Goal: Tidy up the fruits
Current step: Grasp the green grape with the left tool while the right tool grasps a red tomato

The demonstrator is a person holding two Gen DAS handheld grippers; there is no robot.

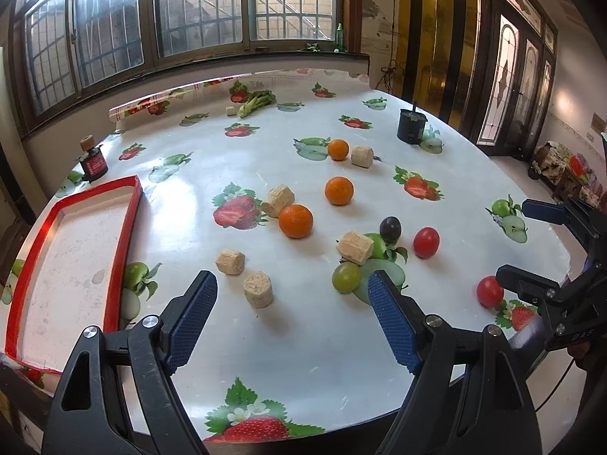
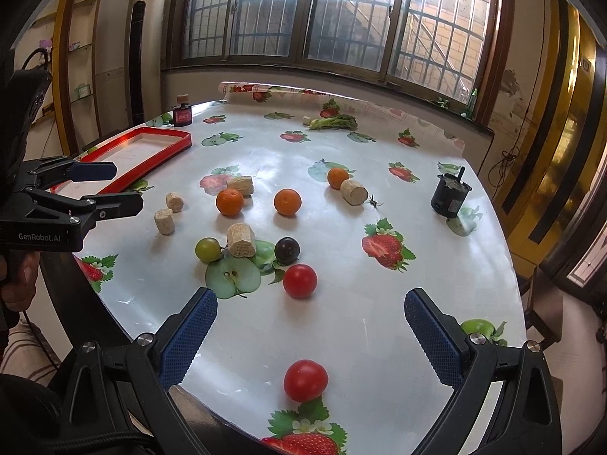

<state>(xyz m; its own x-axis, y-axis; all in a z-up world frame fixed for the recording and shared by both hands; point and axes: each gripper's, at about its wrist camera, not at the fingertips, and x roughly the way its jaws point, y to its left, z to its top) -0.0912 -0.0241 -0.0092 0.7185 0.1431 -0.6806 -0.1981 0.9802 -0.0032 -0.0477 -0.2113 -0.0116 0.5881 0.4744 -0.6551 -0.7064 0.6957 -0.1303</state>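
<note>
Three oranges (image 1: 296,221) (image 1: 338,190) (image 1: 337,149), a green grape (image 1: 346,276), a dark grape (image 1: 390,227) and two red tomatoes (image 1: 426,242) (image 1: 489,291) lie loose on the fruit-print table. A red-rimmed tray (image 1: 129,235) lies at the left, empty. My left gripper (image 1: 292,295) is open and empty above the near table edge. My right gripper (image 2: 310,316) is open and empty, with one tomato (image 2: 305,380) between its fingers and another tomato (image 2: 299,281) just beyond. The tray also shows in the right wrist view (image 2: 151,159).
Several beige cork-like cylinders (image 1: 258,289) (image 1: 355,247) (image 1: 278,200) lie among the fruit. A small dark bottle (image 1: 93,160) stands behind the tray. A black cylinder (image 1: 411,125) stands at the far right. A green vegetable (image 1: 257,101) lies near the window.
</note>
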